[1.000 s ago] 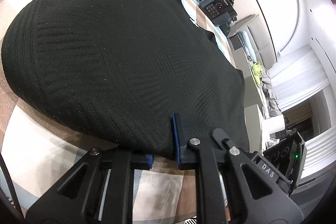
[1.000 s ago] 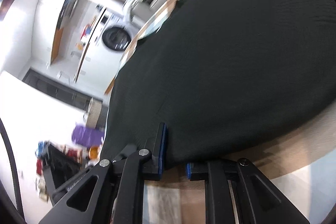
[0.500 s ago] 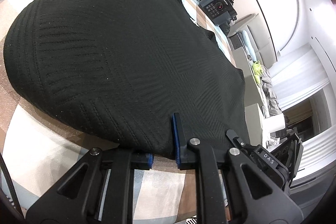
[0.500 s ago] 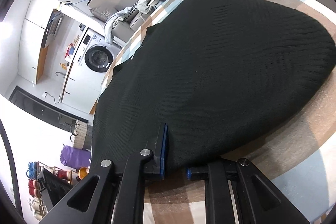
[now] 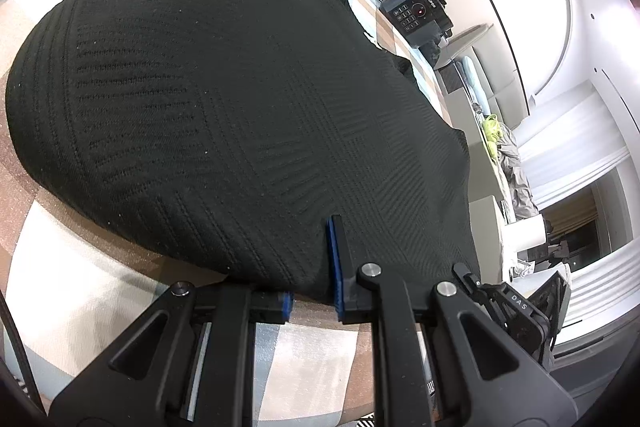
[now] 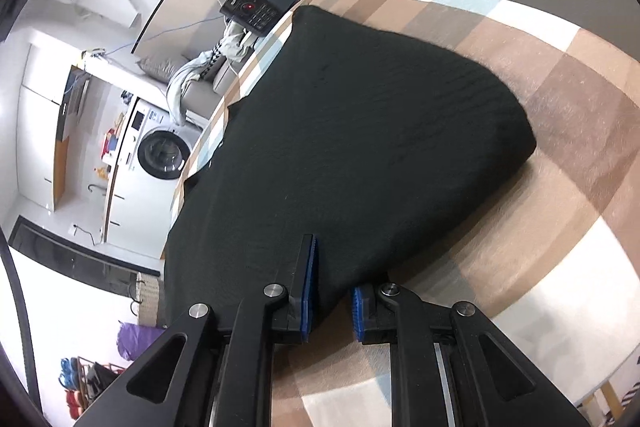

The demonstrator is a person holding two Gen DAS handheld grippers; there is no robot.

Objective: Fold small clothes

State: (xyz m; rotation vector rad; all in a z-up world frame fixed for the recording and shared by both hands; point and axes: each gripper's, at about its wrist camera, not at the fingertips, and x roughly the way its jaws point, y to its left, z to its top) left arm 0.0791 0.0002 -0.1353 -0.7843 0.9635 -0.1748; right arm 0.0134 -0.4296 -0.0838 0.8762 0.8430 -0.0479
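We see a black knit garment (image 5: pixel 240 107) spread on a checked tablecloth (image 5: pixel 80 287). In the left wrist view it fills the frame from 9 o'clock to 3 o'clock, its near hem at 6 o'clock.

The left gripper (image 5: pixel 312 291) pinches that hem: one blue-padded finger (image 5: pixel 334 259) lies on top of the fabric, the other (image 5: pixel 280 303) sits at the edge beneath it, and the cloth runs between them (the jaws are nearly pressed together).

In the right wrist view we see the same garment (image 6: pixel 360 147) running from 6 o'clock toward 12 o'clock, one side hanging past the table edge at 9 o'clock. The right gripper (image 6: pixel 332 295) pinches the near corner: one pad (image 6: pixel 308 287) lies against the upper face of the fabric, the other (image 6: pixel 358 311) is below the fold.

A black keypad device (image 6: pixel 256 3) stands at the far table edge at 11 o'clock. A washing machine (image 6: pixel 160 151) shows at 9 o'clock in the room behind.
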